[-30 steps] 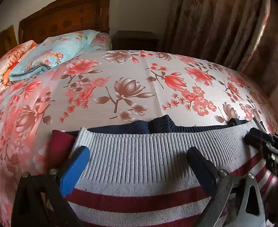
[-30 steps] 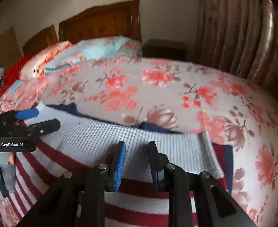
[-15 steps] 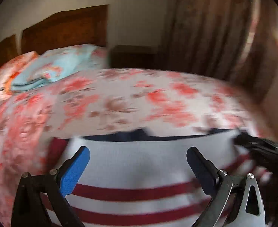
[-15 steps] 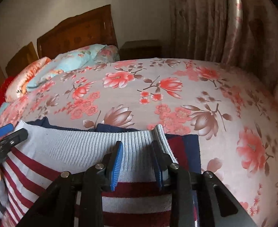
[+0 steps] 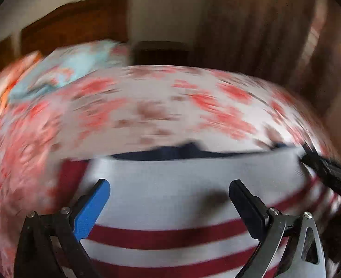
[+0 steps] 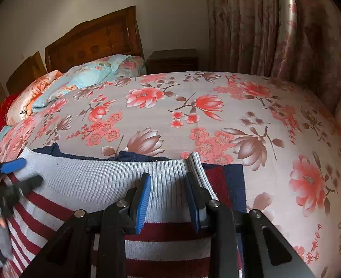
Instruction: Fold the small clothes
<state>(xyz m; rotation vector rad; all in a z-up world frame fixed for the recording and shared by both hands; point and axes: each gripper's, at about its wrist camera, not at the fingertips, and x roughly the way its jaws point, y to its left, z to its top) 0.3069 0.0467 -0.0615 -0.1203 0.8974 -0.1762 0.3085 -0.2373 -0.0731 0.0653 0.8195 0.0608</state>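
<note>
While the right claw [image 6: 168, 199] pinches the striped sweater [image 6: 96, 180] and the left claw [image 5: 170, 203] gapes wide, pillows [image 6: 89, 74] sit upper left on the flowered bed [image 6: 216, 115].

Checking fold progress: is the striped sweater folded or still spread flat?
Partly folded. In the right wrist view, the sweater's ribbed hem lies doubled back over navy fabric near its collar, the right gripper at the hem's corner.

My two grippers: black frames, blue pads, silver screws.

My left gripper [image 5: 169, 198] has one bright blue finger pad [image 5: 92, 209], one black finger, silver screw heads and a grey metal plate with a cutout on its right. My right gripper [image 6: 168, 200] has black arms, ribbed blue pads [image 6: 143, 202] and round silver screws.
</note>
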